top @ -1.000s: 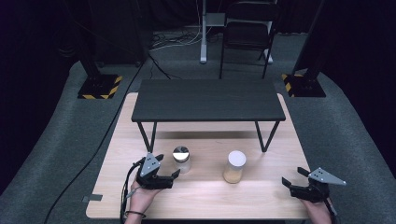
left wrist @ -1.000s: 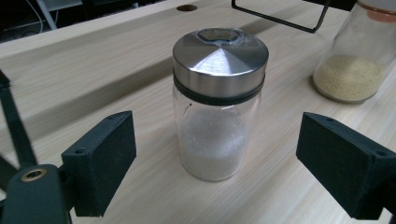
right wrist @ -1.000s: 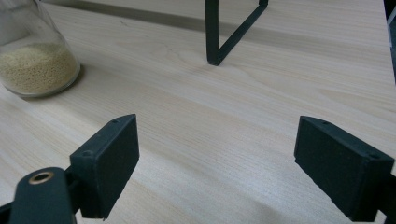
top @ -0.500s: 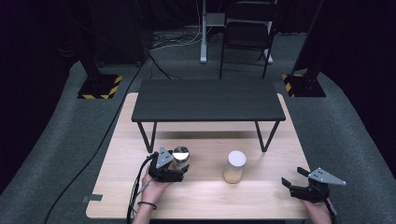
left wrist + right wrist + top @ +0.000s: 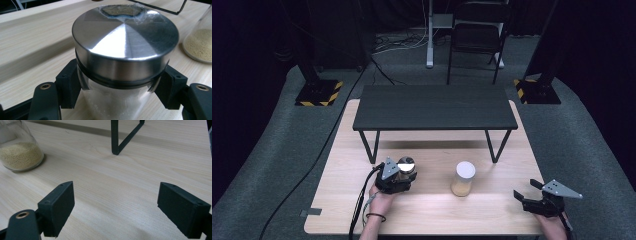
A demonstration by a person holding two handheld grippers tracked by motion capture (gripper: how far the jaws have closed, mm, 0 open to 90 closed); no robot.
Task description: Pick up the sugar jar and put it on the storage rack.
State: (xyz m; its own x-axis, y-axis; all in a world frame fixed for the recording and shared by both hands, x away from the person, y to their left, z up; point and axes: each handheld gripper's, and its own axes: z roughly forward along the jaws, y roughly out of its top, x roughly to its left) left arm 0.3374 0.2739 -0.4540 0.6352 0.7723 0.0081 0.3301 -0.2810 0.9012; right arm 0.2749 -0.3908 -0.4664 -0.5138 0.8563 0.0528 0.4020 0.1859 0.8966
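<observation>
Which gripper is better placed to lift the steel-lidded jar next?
Left. The left gripper already has its jaws on either side of the steel-lidded jar, just under the lid. The right gripper sits open at the table's far right edge, beyond the grain jar.

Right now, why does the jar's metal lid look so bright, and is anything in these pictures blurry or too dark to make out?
In the left gripper view the lid mirrors the light overhead in bright wedges; the grain jar at the edge is slightly soft. In the high view the lid glares pure white, and the room beyond the table sinks into black. In the right gripper view the wood is evenly lit, with soft shadows.
</observation>
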